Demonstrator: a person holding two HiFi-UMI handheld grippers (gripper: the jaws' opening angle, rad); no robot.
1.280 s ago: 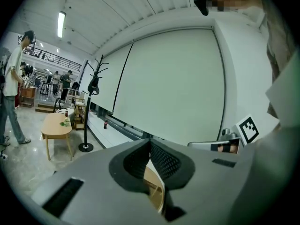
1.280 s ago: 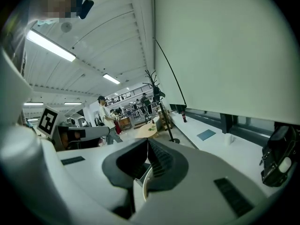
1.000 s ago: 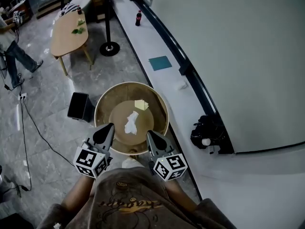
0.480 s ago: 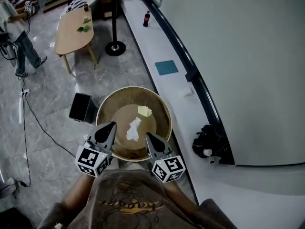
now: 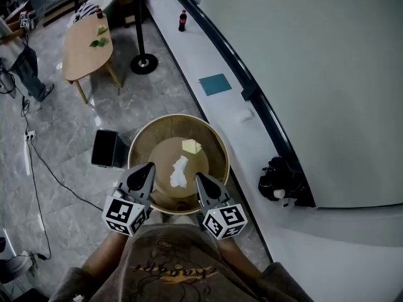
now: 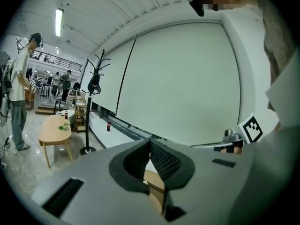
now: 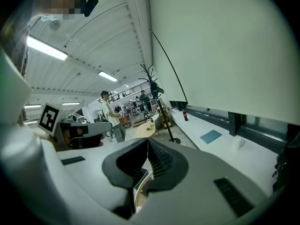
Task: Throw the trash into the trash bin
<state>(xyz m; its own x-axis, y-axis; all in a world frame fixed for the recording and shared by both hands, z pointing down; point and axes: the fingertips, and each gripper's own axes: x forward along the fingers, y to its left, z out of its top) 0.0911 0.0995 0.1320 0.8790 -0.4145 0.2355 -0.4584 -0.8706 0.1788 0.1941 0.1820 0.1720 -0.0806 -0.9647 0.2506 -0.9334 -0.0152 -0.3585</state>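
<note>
Trash bin (image 5: 211, 141) sits right in front of me, with my left tongs (image 5: 148, 167) and right tongs (image 5: 197, 176) over its near edge, both pressed together and empty. Farther in, on the bottom, lies a crumpled white wad (image 5: 179, 172) — and just beyond it a yellow scrap (image 5: 191, 146).

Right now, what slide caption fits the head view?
Left gripper and right gripper, shut and empty, at the near edge of a tan trash bin holding white paper and a yellow scrap.
</note>
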